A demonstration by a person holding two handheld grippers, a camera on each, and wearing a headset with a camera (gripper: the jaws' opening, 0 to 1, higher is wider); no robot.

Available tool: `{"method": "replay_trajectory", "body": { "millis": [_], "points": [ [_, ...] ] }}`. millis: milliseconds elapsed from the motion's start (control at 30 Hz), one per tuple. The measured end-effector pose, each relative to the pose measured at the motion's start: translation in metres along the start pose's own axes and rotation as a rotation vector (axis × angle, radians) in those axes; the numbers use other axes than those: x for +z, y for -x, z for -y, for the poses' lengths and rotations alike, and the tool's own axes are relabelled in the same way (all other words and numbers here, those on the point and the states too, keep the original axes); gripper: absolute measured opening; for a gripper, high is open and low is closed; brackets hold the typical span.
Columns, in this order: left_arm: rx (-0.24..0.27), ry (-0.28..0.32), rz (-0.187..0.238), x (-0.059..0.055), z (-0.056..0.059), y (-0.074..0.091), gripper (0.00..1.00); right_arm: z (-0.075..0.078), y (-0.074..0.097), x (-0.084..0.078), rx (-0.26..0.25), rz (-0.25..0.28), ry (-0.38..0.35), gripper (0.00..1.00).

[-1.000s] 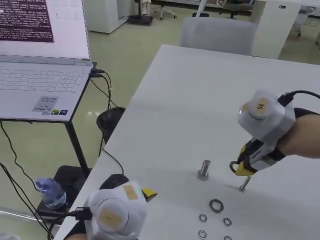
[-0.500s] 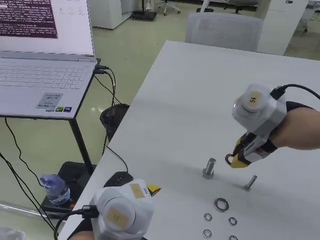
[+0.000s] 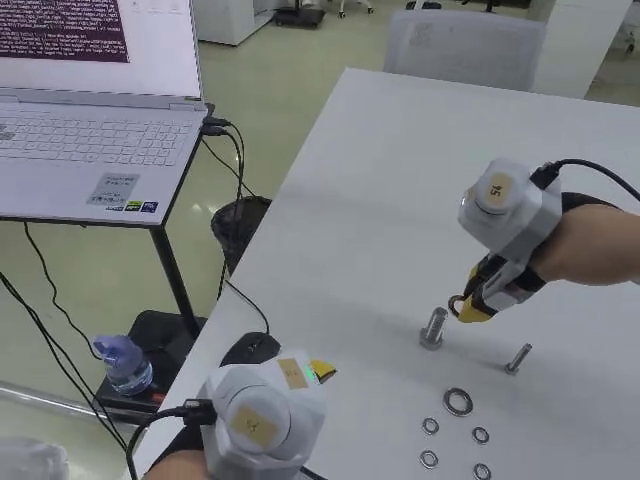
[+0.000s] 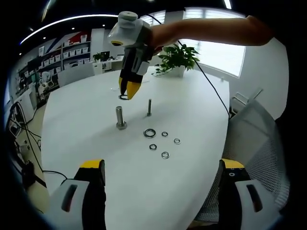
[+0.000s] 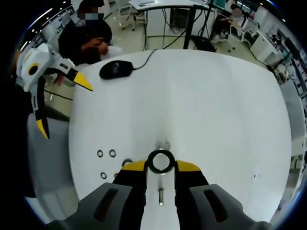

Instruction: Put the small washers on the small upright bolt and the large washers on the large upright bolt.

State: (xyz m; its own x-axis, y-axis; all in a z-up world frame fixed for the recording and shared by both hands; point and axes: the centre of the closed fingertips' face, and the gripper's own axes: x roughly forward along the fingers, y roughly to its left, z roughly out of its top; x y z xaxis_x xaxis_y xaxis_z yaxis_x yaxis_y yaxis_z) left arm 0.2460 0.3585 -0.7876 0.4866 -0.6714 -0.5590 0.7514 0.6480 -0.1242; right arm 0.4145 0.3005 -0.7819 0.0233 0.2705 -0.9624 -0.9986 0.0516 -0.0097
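The right hand-held gripper (image 3: 468, 308) pinches a large washer (image 5: 150, 162) close over the large upright bolt (image 3: 434, 327) on the white worktop (image 3: 380, 200). The left hand-held gripper (image 4: 161, 165) hangs wide open, empty, near the worktop's edge.

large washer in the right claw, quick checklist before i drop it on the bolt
1. Large washer pinched in right claw: ok.
2. Large bolt upright: ok.
3. Washer hole centred over the bolt: not ok; the bolt head shows just beyond the ring, not through it.
4. Small bolt clear of the path: ok, standing apart.
5. Left claw out of the way: ok, open, at the table edge.
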Motion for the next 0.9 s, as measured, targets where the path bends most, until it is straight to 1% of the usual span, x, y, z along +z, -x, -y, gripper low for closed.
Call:
{"method": "replay_trajectory", "body": {
  "millis": [200,367,533,600,767,900],
  "points": [
    [-0.008,-0.008,-0.007,-0.001,0.000,0.000,0.98,0.001,-0.008,0.005,0.003,-0.011,0.009,0.21],
    [-0.010,-0.011,-0.006,0.000,0.000,0.001,0.98,0.002,-0.014,0.009,0.002,-0.022,0.020,0.21],
    [-0.013,-0.010,-0.007,0.000,-0.001,0.001,0.96,0.001,-0.020,0.008,0.004,-0.043,0.033,0.21],
    [-0.015,-0.010,-0.009,-0.001,0.000,0.001,0.96,0.001,-0.021,0.009,0.011,-0.042,0.029,0.21],
    [-0.022,-0.010,-0.014,-0.002,0.003,0.002,0.95,0.002,-0.028,0.006,0.011,-0.062,0.034,0.21],
    [-0.027,-0.009,-0.018,-0.004,0.005,0.002,0.94,0.003,-0.031,0.007,0.012,-0.063,0.030,0.22]
  ]
}}
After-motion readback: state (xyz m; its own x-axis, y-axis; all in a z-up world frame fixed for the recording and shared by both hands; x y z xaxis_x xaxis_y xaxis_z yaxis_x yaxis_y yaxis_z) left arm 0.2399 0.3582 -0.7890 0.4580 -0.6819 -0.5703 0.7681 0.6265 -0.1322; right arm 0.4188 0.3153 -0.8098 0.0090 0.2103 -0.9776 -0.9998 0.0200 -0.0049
